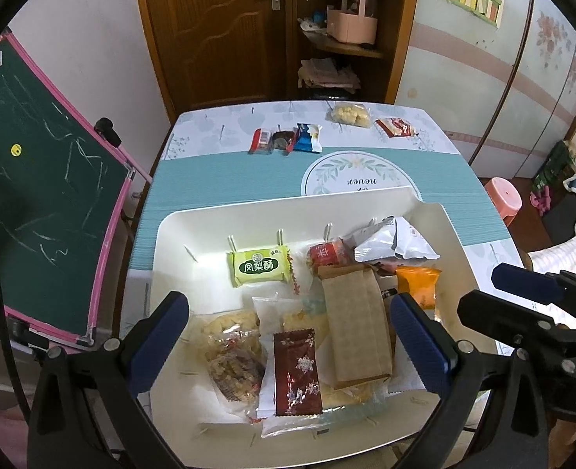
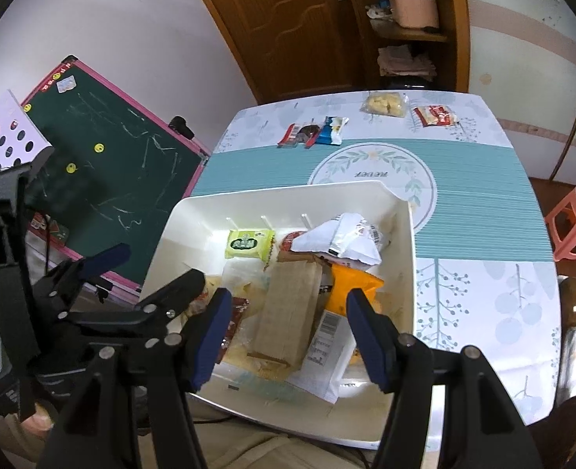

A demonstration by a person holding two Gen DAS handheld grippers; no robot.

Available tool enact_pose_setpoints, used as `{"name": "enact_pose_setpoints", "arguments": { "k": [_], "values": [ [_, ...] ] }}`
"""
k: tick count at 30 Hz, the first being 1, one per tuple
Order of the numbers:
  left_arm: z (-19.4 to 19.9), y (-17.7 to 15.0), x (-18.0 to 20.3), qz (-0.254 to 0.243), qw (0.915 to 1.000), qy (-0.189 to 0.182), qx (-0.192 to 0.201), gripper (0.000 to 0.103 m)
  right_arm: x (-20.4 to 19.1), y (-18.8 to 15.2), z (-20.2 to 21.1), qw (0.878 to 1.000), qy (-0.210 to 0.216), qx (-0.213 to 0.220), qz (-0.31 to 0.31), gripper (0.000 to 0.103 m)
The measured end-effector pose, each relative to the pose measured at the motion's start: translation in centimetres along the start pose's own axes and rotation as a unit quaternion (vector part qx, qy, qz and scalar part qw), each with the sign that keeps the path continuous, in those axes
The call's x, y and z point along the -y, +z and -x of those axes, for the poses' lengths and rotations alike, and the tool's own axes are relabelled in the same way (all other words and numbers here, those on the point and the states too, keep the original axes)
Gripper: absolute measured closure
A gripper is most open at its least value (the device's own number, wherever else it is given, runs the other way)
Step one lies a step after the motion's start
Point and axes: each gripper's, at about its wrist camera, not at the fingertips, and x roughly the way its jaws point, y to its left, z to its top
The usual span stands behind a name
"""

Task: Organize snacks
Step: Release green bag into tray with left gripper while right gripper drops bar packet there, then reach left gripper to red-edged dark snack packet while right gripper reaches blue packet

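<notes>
- The table [image 1: 225, 179], covered in a teal-striped cloth with a leaf-wreath circle, is the largest surface. Its left edge runs close to a pink-framed chalkboard [image 1: 45, 179], and past the far edge stands a wooden door [image 1: 217, 31].
- The white bin [image 1: 170, 242] sits on the near half of the table, its back wall toward 12 o'clock. In the left wrist view, bare floor shows at about 10 o'clock inside it; the rest is heaped with snacks.
- The brown paper packet [image 1: 352, 324] lies on top of the heap, its long axis running from about 6 to 12 o'clock and leaning slightly left at the top in the left wrist view.
- A crumpled white bag [image 1: 397, 244] rests at about 1 o'clock in the bin, an orange pack [image 1: 419, 285] just below it at 3 o'clock.
- A green pineapple-cake pack [image 1: 258, 267] lies flat near the back wall at 11 o'clock, its long axis crosswise.
- A dark red wrapper [image 1: 296, 371] lies at 6 o'clock, lengthwise, beside a clear bag of crunchy pieces [image 1: 233, 355] at 7 o'clock.
- Five loose snacks lie along the far strip of the table at 12 o'clock, well apart from the bin: three small packs [image 1: 286, 138] touching in a row, a clear bag of puffs [image 1: 350, 114], and a red-and-white pack [image 1: 395, 127].
- The left gripper [image 1: 290, 344] hangs over the bin's near half, fingers spread wide with nothing pressed between them.
- The right gripper [image 2: 288, 336] hangs over the brown packet, fingers apart and gripping nothing.
</notes>
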Motion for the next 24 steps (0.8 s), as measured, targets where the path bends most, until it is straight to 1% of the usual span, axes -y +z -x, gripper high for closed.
{"name": "enact_pose_setpoints", "arguments": {
  "k": [4, 8, 11, 13, 14, 16, 17, 18, 19, 20, 21, 24],
  "values": [
    [-1.2, 0.2, -0.2, 0.004, 0.9999, -0.006, -0.009, 0.001, 0.1, 0.2, -0.4, 1.0, 0.017, 0.002, 0.0, 0.042],
    [-2.3, 0.7, -0.6, 0.006, 0.9998, -0.005, -0.018, 0.001, 0.8, 0.7, -1.8, 1.0, 0.019, -0.021, -0.014, 0.042],
    [-2.8, 1.9, -1.0, 0.0, 0.9998, 0.0, -0.018, 0.001, 1.2, 1.3, -2.5, 0.999, 0.007, -0.032, -0.016, 0.042],
    [-2.9, 3.6, -1.1, -0.012, 0.9998, 0.003, -0.015, 0.001, 1.3, 2.3, -2.8, 0.999, -0.005, -0.035, -0.009, 0.042],
    [-2.7, 4.7, -1.2, -0.019, 0.9998, 0.004, -0.01, 0.001, 1.2, 3.0, -2.9, 0.999, -0.015, -0.035, 0.0, 0.042],
    [-1.6, 7.8, -1.2, -0.041, 0.999, 0.011, 0.014, 0.001, 1.0, 5.4, -2.6, 0.998, -0.043, -0.027, 0.024, 0.042],
    [-0.9, 9.3, -1.3, -0.05, 0.9982, 0.016, 0.028, 0.001, 1.0, 6.6, -2.3, 0.998, -0.05, -0.021, 0.032, 0.042],
    [0.0, 11.6, -1.4, -0.06, 0.9968, 0.022, 0.048, 0.001, 1.0, 8.3, -1.7, 0.997, -0.058, -0.011, 0.04, 0.042],
    [0.6, 13.2, -1.5, -0.065, 0.9958, 0.026, 0.059, 0.001, 0.9, 9.8, -1.1, 0.997, -0.064, -0.002, 0.045, 0.042],
    [1.2, 14.9, -1.6, -0.069, 0.9948, 0.029, 0.07, 0.001, 0.9, 11.9, -0.3, 0.996, -0.073, 0.012, 0.051, 0.042],
    [1.8, 17.3, -1.8, -0.072, 0.9931, 0.035, 0.086, 0.001, 0.9, 14.0, 0.6, 0.995, -0.085, 0.028, 0.054, 0.042],
    [2.4, 22.3, -2.3, -0.074, 0.9892, 0.054, 0.114, 0.001, 0.7, 19.9, 2.4, 0.99, -0.108, 0.068, 0.057, 0.042]
  ]
}}
